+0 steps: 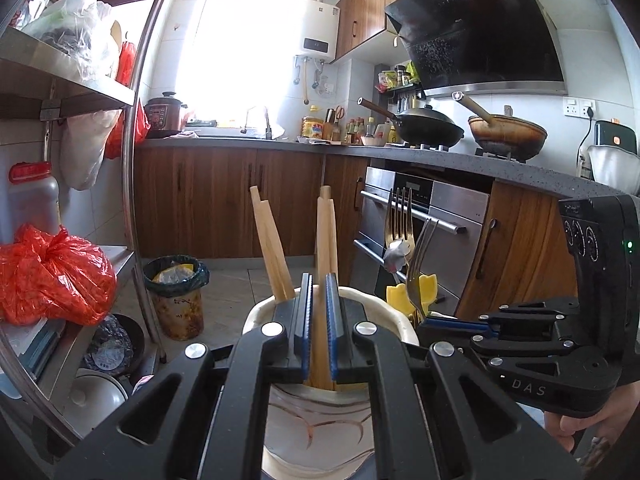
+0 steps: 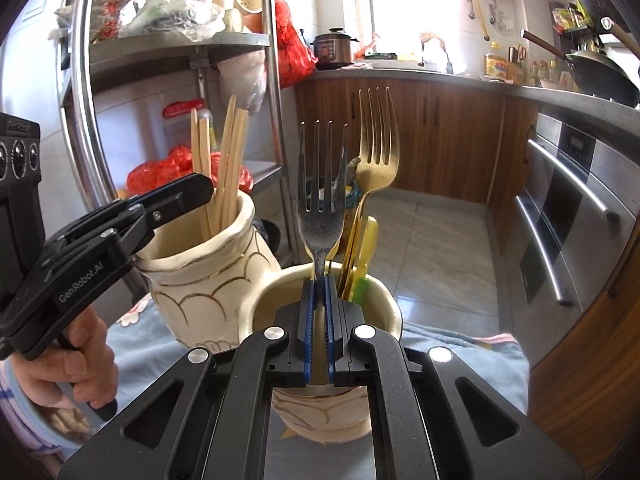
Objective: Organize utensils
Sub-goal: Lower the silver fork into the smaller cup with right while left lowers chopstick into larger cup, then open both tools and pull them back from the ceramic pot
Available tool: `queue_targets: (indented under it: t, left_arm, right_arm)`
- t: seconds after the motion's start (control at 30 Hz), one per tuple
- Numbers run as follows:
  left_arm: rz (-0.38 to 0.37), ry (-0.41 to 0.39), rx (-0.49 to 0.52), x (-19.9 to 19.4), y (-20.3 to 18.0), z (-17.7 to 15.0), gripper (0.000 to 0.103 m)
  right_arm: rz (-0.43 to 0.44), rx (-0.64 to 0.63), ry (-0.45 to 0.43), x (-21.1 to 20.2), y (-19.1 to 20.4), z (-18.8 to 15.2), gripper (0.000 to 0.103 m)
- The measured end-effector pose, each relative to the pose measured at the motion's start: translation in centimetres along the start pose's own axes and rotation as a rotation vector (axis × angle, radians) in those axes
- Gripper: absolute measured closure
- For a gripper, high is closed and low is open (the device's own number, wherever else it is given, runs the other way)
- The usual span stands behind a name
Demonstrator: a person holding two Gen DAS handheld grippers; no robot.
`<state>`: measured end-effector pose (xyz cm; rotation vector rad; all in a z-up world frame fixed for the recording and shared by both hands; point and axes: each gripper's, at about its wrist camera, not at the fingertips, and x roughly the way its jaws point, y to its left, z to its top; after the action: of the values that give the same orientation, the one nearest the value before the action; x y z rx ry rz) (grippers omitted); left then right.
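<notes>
Kitchen floor behind: left gripper [image 1: 319, 316] clenches stiff, light chopsticks [image 1: 325, 236] over their jar [image 1: 384, 300]; right gripper [image 2: 319, 312] pinches the slick steel fork [image 2: 322, 204] by its neck.

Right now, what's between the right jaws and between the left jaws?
Right wrist view: the silver fork handle, over the short holder. Left wrist view: wooden chopsticks, over the tall holder.

We count two cream ceramic holders [image 2: 224, 264] [image 2: 380, 304], five wooden chopsticks [image 2: 228, 160] in one, two forks — one silver [image 2: 322, 200], one gold [image 2: 376, 152] — in the other, and two woks [image 1: 430, 126] [image 1: 508, 134] on the stove.
</notes>
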<state>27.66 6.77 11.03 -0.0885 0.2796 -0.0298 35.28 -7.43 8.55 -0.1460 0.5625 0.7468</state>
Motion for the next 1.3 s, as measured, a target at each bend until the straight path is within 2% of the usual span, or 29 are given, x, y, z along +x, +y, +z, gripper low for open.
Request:
queue_targets:
  t: [0.07,0.17,0.2,0.3,0.43,0.6,0.8,0.97,1.1,1.3]
  left_arm:
    - [-0.003,0.0,-0.003,0.0,0.0,0.0,0.096]
    - [-0.009,-0.003,-0.004,-0.1,-0.1,0.1,0.094]
    - [-0.011,-0.007,-0.003,-0.2,-0.1,0.2,0.089]
    - [-0.009,-0.034,0.003,-0.8,0.0,0.3,0.073]
    - [-0.016,-0.058,0.011,-1.9,-0.1,0.3,0.064]
    - [-0.011,-0.094,0.023,-3.1,0.0,0.2,0.041]
    - [0.016,-0.127,0.008,-5.2,0.6,-0.4,0.024]
    - [0.011,-0.165,0.01,-6.7,0.4,-1.5,0.008]
    - [0.033,-0.19,0.011,-8.0,0.3,-2.3,0.006]
    - [0.059,-0.191,-0.019,-9.9,0.4,-3.5,0.006]
  right_arm:
    - [0.003,0.0,-0.003,-0.1,0.0,0.0,0.096]
    - [0.003,0.0,-0.022,-0.7,0.0,0.1,0.083]
    - [0.005,0.001,-0.031,-0.9,0.0,0.2,0.078]
    - [0.0,-0.002,-0.06,-1.7,0.0,0.3,0.072]
    - [0.001,0.005,-0.098,-2.7,-0.3,0.2,0.068]
    - [-0.015,0.021,-0.155,-3.9,-0.6,-0.4,0.048]
    - [-0.045,0.087,-0.242,-5.5,-1.1,-2.3,0.028]
    - [-0.096,0.113,-0.32,-6.3,-0.6,-3.9,0.017]
    - [-0.121,0.092,-0.361,-7.2,0.4,-5.0,0.01]
    - [-0.167,0.116,-0.421,-8.5,0.9,-6.9,0.008]
